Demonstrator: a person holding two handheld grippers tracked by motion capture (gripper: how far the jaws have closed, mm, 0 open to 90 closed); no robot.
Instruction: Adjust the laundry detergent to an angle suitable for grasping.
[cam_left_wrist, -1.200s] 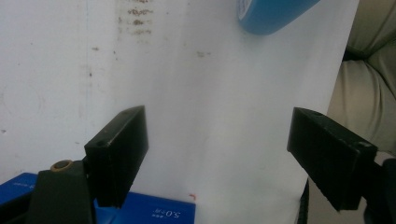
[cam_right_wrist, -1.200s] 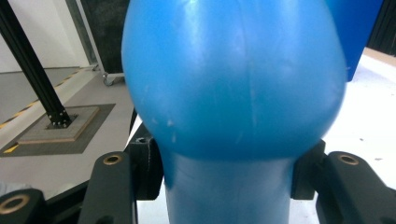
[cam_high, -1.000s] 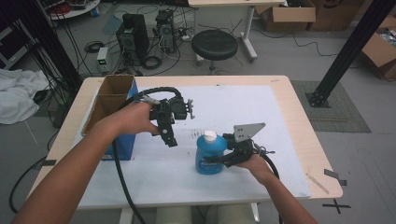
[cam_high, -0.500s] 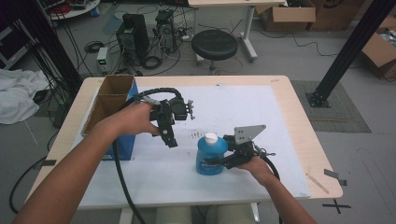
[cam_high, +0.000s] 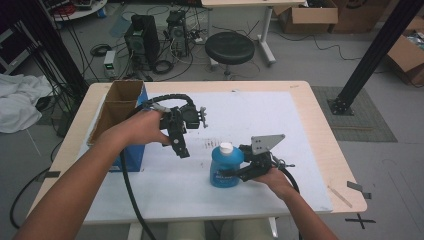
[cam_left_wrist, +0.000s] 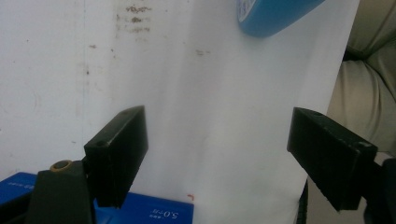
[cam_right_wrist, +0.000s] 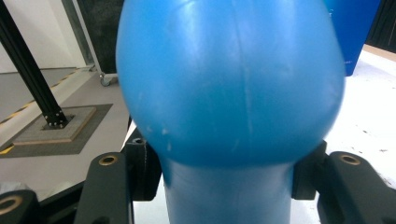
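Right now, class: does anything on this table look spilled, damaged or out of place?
Nothing spilled or damaged. The blue bottle stands upright, its white cap on, held by the right gripper. The only blemish is a patch of dark smudges on the white table cover.

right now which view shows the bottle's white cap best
The high view: the cap sits plain on top of the upright blue bottle. The right gripper view gives a close blue wall of the bottle between its jaws; the left gripper view catches a blue edge.
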